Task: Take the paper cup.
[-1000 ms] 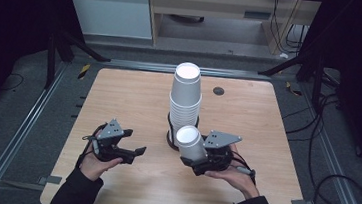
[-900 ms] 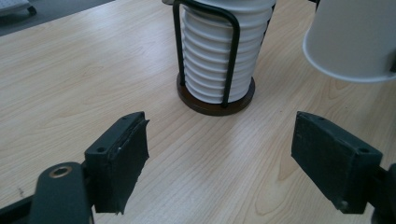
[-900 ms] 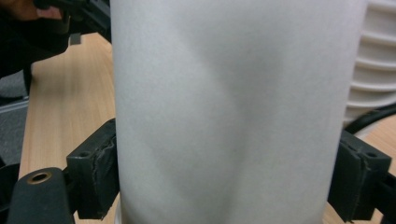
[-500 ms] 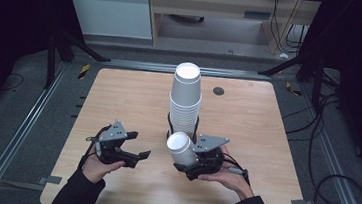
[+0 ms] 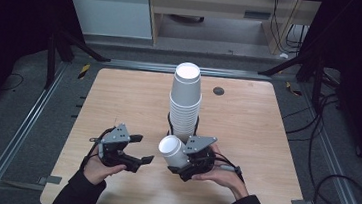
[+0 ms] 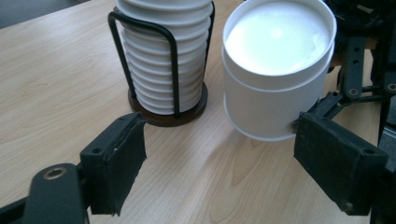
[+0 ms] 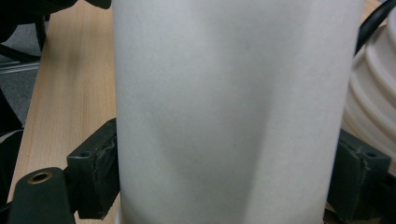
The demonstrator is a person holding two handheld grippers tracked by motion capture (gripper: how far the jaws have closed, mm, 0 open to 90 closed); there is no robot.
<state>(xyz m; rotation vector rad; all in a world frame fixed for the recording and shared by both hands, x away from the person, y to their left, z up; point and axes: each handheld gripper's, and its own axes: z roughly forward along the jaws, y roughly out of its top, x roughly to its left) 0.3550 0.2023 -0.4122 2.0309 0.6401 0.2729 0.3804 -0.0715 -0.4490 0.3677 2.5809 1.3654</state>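
The single white cup (image 5: 173,150), clamped by the right gripper (image 5: 191,159) and tilted with its closed base toward the left gripper (image 5: 136,150), hangs low over the table (image 5: 247,123) just before the cup stack (image 5: 185,100) in its wire holder (image 6: 170,79), the left's jaws having just widened, empty, with nothing between.

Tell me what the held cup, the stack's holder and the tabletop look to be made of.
Held cup: probably paper, matte white, with a rolled rim.
Holder: thin black wire loops, likely coated metal, on a dark round base that may be wood.
Tabletop: light wood or wood-look laminate with a visible grain; which one is unclear.
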